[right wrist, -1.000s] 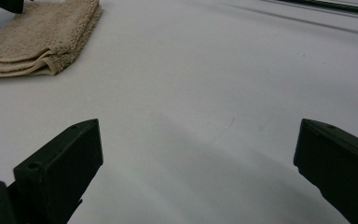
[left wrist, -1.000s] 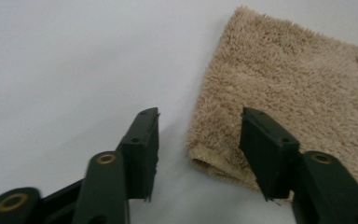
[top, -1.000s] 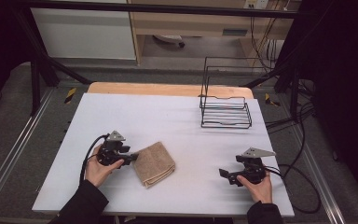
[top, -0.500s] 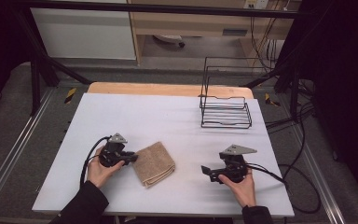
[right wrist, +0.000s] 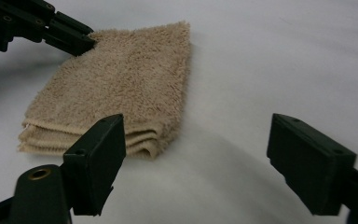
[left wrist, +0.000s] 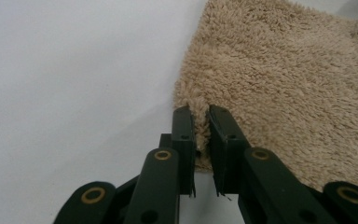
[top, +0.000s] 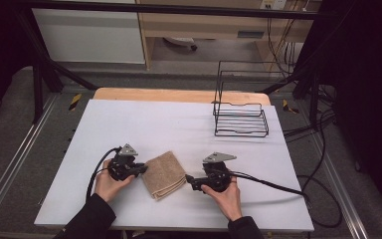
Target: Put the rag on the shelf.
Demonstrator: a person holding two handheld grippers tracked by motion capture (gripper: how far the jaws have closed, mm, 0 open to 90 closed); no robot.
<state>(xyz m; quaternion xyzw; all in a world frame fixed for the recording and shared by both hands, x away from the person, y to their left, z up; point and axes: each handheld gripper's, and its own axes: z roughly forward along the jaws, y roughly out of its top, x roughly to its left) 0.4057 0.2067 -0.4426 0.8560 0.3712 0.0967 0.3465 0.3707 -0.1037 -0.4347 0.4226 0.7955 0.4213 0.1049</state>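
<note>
A folded tan towel (top: 165, 174) lies on the white table (top: 169, 124) between my two grippers. My left gripper (top: 143, 170) is at the towel's left corner. In the left gripper view its jaws (left wrist: 200, 114) have just been closing and now pinch the towel's (left wrist: 284, 84) fluffy edge. My right gripper (top: 188, 179) rests just right of the towel, pointing at it. Its jaws (right wrist: 196, 126) have just been closing but stand wide apart with only bare table between them. The towel (right wrist: 116, 88) lies ahead and to the left, with the left gripper (right wrist: 81, 42) at its far corner.
A black wire rack (top: 241, 119) stands at the table's back right. The right gripper's cable (top: 278, 184) trails off over the right side of the table. A person's hands and dark sleeves come in from the front edge.
My right gripper has slid left across the table, from the front right to just beside the towel. My left hand has kept its place at the towel's corner.
</note>
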